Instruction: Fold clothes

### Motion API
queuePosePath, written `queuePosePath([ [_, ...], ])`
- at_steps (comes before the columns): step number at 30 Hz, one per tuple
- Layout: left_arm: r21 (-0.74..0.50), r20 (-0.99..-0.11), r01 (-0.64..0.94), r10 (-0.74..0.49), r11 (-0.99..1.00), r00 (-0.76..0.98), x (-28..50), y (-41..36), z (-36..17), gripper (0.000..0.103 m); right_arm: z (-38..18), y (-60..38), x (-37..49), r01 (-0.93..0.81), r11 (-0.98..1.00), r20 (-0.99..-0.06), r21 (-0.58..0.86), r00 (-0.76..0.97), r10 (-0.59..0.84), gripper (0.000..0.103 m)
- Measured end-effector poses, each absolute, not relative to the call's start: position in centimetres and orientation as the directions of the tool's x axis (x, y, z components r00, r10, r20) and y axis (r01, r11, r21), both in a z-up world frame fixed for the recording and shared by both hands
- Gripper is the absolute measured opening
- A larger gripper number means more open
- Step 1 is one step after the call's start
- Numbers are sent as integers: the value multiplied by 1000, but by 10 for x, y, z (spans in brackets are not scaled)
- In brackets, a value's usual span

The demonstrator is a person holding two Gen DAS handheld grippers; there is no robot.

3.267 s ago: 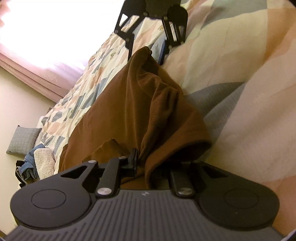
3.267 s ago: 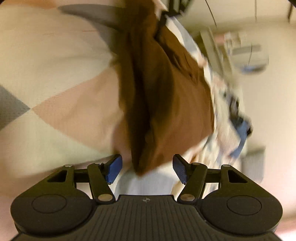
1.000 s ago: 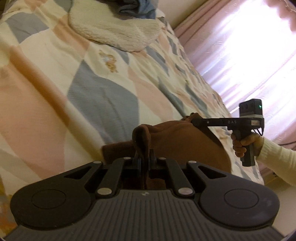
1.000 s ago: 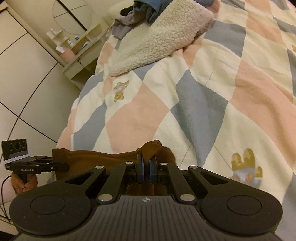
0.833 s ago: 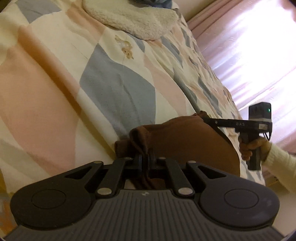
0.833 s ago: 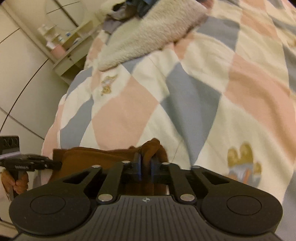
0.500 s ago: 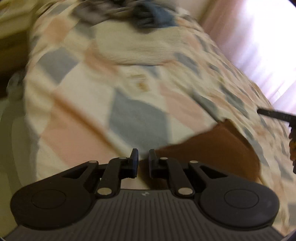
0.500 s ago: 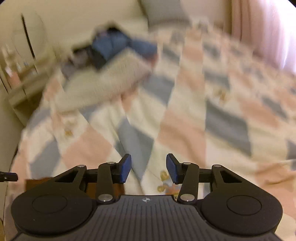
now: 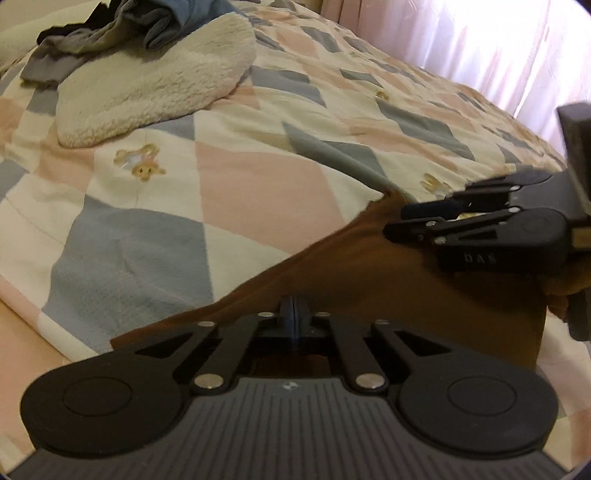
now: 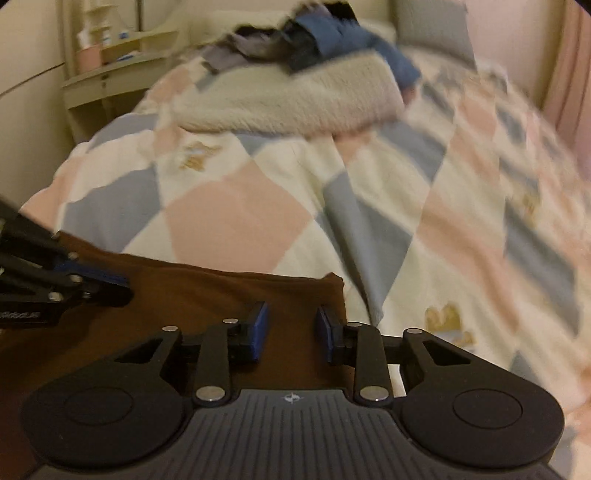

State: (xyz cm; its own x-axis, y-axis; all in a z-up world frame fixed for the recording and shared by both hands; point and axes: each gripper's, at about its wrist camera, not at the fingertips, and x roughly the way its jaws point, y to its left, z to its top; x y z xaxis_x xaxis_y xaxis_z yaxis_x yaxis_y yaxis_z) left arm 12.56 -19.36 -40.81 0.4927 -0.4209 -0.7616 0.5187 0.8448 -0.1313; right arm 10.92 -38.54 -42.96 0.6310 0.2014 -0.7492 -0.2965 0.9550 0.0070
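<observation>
While the brown garment (image 9: 369, 273) lies flat, left gripper (image 9: 294, 314) closed — right gripper (image 10: 290, 326) parted.

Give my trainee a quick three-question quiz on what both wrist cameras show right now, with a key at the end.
1. True or false: the right gripper is clamped on the brown garment.
2. Multiple choice: what does the brown garment lie on? A) a wooden floor B) a diamond-patterned quilt C) a metal tray
3. Fill in: at the far end of the bed, the dark clothes are heaped on a cream ____ garment.

Key:
1. False; its jaws stand apart above the cloth, and the left gripper is the shut one.
2. B
3. fleecy
</observation>
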Motion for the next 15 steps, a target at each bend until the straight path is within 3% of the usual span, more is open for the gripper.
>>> queuePosePath([
  [6, -129, -764, 488, -400, 863, 506, 120, -180, -382, 3, -425, -403, 120, -220, 971, -764, 92, 610, 211, 30],
  [11, -116, -759, 517, -411, 848, 504, 57, -176, -353, 6, -361, -441, 66, -90, 986, -645, 138, 747, 159, 32],
  [15, -106, -755, 540, -420, 835, 503, 7, -174, -330, 7, -350, -429, 2, -177, 983, -640, 43, 751, 163, 32],
])
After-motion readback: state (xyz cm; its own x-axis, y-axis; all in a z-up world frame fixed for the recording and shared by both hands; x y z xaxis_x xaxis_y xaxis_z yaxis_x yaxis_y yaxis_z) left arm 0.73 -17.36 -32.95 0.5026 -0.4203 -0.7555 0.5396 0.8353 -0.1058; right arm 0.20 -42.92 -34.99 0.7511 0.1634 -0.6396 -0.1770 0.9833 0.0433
